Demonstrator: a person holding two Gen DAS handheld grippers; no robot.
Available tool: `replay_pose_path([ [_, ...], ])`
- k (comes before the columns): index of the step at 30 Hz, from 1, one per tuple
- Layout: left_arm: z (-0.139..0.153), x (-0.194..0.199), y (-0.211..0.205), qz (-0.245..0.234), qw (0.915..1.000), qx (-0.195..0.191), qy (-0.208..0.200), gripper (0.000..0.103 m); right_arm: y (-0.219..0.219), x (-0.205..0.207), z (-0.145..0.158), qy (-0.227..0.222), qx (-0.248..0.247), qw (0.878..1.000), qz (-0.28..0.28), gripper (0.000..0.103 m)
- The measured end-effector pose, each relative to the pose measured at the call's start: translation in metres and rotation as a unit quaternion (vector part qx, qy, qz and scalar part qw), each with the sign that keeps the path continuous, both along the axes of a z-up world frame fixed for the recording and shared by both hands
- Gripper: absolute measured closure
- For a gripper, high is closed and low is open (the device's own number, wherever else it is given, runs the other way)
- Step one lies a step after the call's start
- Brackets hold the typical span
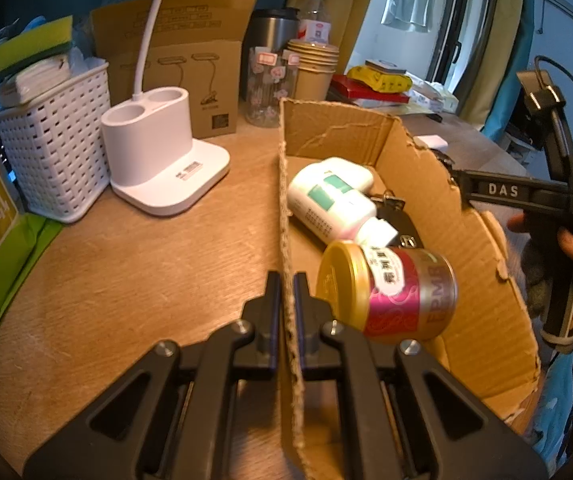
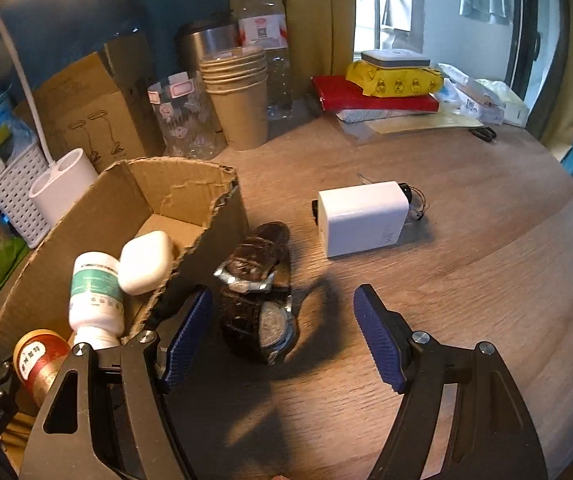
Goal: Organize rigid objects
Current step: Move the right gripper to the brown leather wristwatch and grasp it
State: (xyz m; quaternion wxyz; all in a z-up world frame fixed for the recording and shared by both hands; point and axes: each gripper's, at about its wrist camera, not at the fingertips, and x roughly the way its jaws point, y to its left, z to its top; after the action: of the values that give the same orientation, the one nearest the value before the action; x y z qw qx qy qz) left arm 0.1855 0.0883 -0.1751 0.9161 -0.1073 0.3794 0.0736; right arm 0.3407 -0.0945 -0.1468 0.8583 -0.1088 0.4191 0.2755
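Right wrist: cluttered wooden table (image 2: 466,280).

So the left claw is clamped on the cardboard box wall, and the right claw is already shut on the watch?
Not quite. The left claw does clamp the cardboard box wall, but the right wrist view shows the right claw open, with the watch lying between its pads on the table.
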Motion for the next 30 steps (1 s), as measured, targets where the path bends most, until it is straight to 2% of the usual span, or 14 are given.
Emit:
replay_pose_path([
  [7, 0.001, 0.0, -0.001, 0.0, 1.0, 0.002, -0.001, 0.097, -0.008, 0.005, -0.003, 0.01, 0.009, 1.0, 0.009, 0.027],
  [16, 0.0, -0.001, -0.001, 0.0, 1.0, 0.001, 0.0, 0.097, -0.025, 0.009, -0.005, -0.014, -0.033, 0.999, -0.008, 0.027],
  [22, 0.0, 0.0, -0.001, 0.0, 1.0, 0.001, 0.0, 0.097, -0.009, -0.001, -0.009, -0.024, -0.041, 0.998, 0.046, 0.027],
  [25, 0.0, 0.0, 0.0, 0.0, 1.0, -0.001, 0.001, 0.097, 0.006, -0.007, -0.015, -0.033, -0.063, 0.995, 0.071, 0.027],
  [30, -0.001, 0.001, 0.001, 0.0, 1.0, -0.003, 0.003, 0.097, 0.01, -0.002, -0.026, -0.032, -0.088, 0.993, 0.069, 0.027],
])
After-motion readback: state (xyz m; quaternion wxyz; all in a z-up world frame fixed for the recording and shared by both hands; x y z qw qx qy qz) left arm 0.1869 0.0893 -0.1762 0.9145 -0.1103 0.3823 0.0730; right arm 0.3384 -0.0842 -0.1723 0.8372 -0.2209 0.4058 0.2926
